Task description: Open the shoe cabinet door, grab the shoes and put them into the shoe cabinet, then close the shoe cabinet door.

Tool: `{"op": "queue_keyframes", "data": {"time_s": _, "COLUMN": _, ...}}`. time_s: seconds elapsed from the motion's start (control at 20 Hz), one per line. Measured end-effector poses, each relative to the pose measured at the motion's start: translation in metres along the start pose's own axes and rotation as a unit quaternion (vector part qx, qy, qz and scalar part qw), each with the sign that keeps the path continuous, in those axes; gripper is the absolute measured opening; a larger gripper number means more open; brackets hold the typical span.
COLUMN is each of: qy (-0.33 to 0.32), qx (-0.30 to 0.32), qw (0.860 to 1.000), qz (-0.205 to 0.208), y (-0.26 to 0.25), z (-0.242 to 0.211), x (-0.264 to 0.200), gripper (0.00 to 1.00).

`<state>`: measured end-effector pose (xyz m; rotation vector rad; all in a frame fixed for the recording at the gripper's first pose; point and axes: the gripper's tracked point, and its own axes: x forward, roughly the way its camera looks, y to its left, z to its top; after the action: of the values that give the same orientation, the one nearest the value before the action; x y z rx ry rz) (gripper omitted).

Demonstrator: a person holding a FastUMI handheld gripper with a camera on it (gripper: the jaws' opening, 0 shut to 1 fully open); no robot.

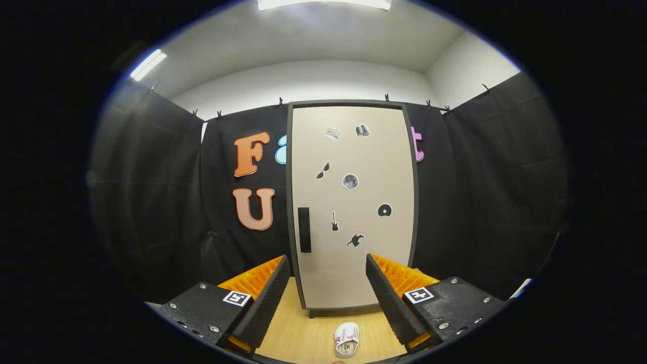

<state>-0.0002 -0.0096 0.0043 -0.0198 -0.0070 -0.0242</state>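
Cabinet door (352,205) dead ahead of my tool (328,298), shut, standing upright beyond the fingers — its dark handle (304,229) is a vertical bar on the door's left edge, nearer my left finger. Tool is spread wide, holding nothing. Shoe (347,339) lies on the worktop (298,333) between the fingers, long axis pointing toward the cabinet. Judgement: handle first — shift left and forward.

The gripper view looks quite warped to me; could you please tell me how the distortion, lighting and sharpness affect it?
In the gripper view the fisheye bows the shoe cabinet door outward at its sides; ceiling light strips blow out white, yet the door is evenly lit without glare; the door handle and stickers are sharp, as is the shoe between the open gripper fingers.
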Motion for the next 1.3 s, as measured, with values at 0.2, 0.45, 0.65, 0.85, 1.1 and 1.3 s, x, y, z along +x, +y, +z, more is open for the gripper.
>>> {"op": "queue_keyframes", "data": {"time_s": 0.2, "qy": -0.001, "qx": -0.004, "qw": 1.000, "qz": -0.003, "y": -0.005, "z": 0.003, "x": -0.001, "gripper": 0.95}}
{"op": "queue_keyframes", "data": {"time_s": 0.45, "qy": 0.000, "qx": -0.002, "qw": 1.000, "qz": -0.002, "y": -0.007, "z": 0.002, "x": -0.002, "gripper": 0.95}}
{"op": "queue_keyframes", "data": {"time_s": 0.65, "qy": 0.001, "qx": -0.002, "qw": 1.000, "qz": -0.001, "y": -0.006, "z": 0.002, "x": -0.002, "gripper": 0.95}}
{"op": "queue_keyframes", "data": {"time_s": 0.85, "qy": 0.002, "qx": -0.003, "qw": 1.000, "qz": 0.001, "y": -0.002, "z": 0.002, "x": 0.007, "gripper": 0.94}}
{"op": "queue_keyframes", "data": {"time_s": 1.1, "qy": 0.000, "qx": 0.003, "qw": 1.000, "qz": 0.009, "y": 0.011, "z": 0.000, "x": 0.051, "gripper": 0.95}}
{"op": "queue_keyframes", "data": {"time_s": 1.3, "qy": 0.000, "qx": -0.005, "qw": 1.000, "qz": 0.018, "y": 0.034, "z": -0.007, "x": 0.110, "gripper": 0.95}}
